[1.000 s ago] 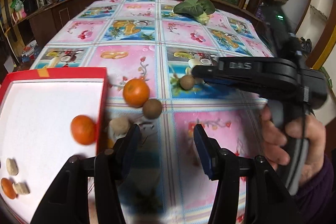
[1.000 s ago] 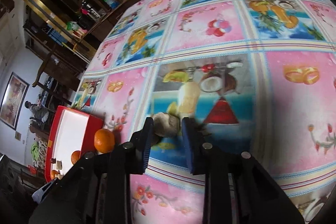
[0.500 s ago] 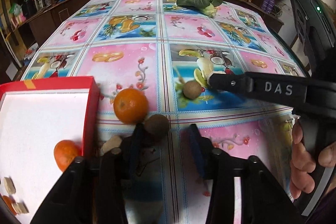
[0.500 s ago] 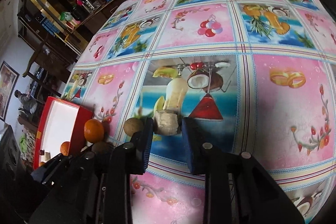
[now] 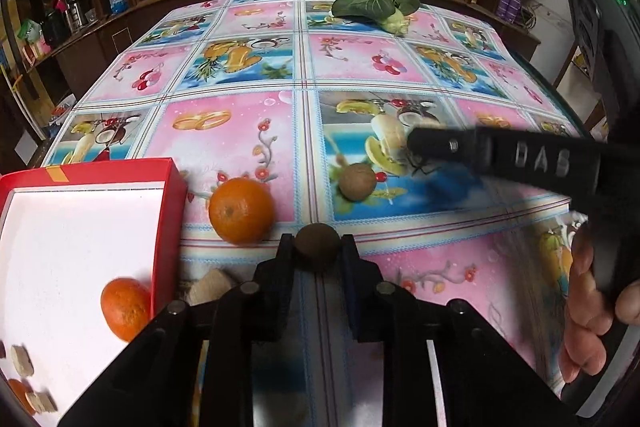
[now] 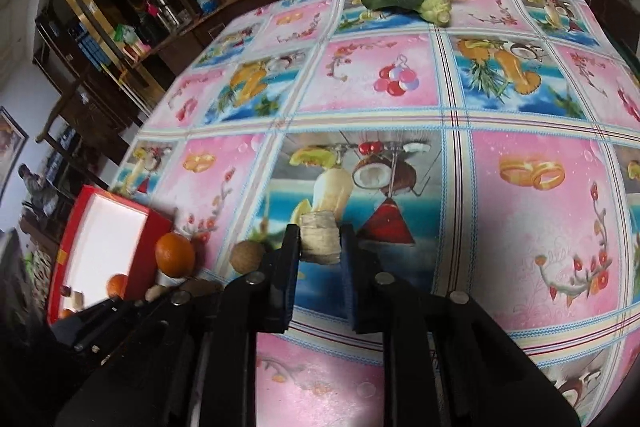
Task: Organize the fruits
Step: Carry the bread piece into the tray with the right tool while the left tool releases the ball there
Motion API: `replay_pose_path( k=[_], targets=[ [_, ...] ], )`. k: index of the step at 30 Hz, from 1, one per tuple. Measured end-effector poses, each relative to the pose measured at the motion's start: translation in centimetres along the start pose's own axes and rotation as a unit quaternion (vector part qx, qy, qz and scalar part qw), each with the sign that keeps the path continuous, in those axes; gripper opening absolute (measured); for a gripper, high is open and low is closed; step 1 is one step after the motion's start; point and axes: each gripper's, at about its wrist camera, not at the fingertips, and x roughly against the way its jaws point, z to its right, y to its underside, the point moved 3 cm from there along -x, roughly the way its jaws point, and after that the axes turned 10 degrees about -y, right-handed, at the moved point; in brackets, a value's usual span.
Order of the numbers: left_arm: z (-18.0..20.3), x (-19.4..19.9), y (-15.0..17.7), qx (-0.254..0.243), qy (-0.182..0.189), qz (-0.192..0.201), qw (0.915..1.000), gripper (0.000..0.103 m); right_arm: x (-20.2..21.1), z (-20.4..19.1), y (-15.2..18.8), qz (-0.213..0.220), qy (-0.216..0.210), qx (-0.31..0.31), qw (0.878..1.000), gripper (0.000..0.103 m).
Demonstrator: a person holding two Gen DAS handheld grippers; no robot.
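The left gripper (image 5: pixel 317 247) is clamping a small brown fruit (image 5: pixel 317 246) between its fingertips, low over the bench (image 5: pixel 240 131). At the near left, a red box (image 5: pixel 173 223) is holding an orange (image 5: pixel 125 308) and some pale pieces (image 5: pixel 22 361). Just beside the box's right wall, a second orange (image 5: pixel 241 209) is sitting on the patterned cloth, with a pale cut chunk (image 5: pixel 210 285) nearer. A little farther right, another brown fruit (image 5: pixel 357 182) is lying loose. The right gripper (image 6: pixel 319 241) is pinching a pale cut piece (image 6: pixel 319 241) above the cloth. At the far edge, a leafy green vegetable (image 5: pixel 376 5) is resting alone.
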Motion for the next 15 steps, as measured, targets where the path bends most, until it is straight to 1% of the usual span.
replay_pose_path(
  k=[2,5,9,12,15],
  targets=[
    [0.3,1.0,0.2,-0.003,-0.004,0.012,0.9999,0.021,0.5,-0.3,-0.1,0.012,-0.015,-0.002,1.000,0.022],
    [0.5,3.5,0.3,-0.007,-0.018,0.048,0.9987,0.021,1.4,-1.0,-0.4,0.036,-0.032,0.002,0.999,0.022],
    [0.0,7.6,0.5,-0.007,-0.066,0.106,0.9922,0.021,2.7,-1.8,-0.7,0.070,-0.058,0.009,0.996,0.022],
    [-1.3,9.8,0.6,0.005,-0.100,0.133,0.9859,0.021,3.3,-2.6,-0.6,0.085,-0.075,0.019,0.993,0.022],
    [-2.8,11.2,0.8,0.014,-0.130,0.147,0.9805,0.021,3.7,-3.3,-0.3,0.095,-0.089,0.030,0.991,0.022]
  ],
)
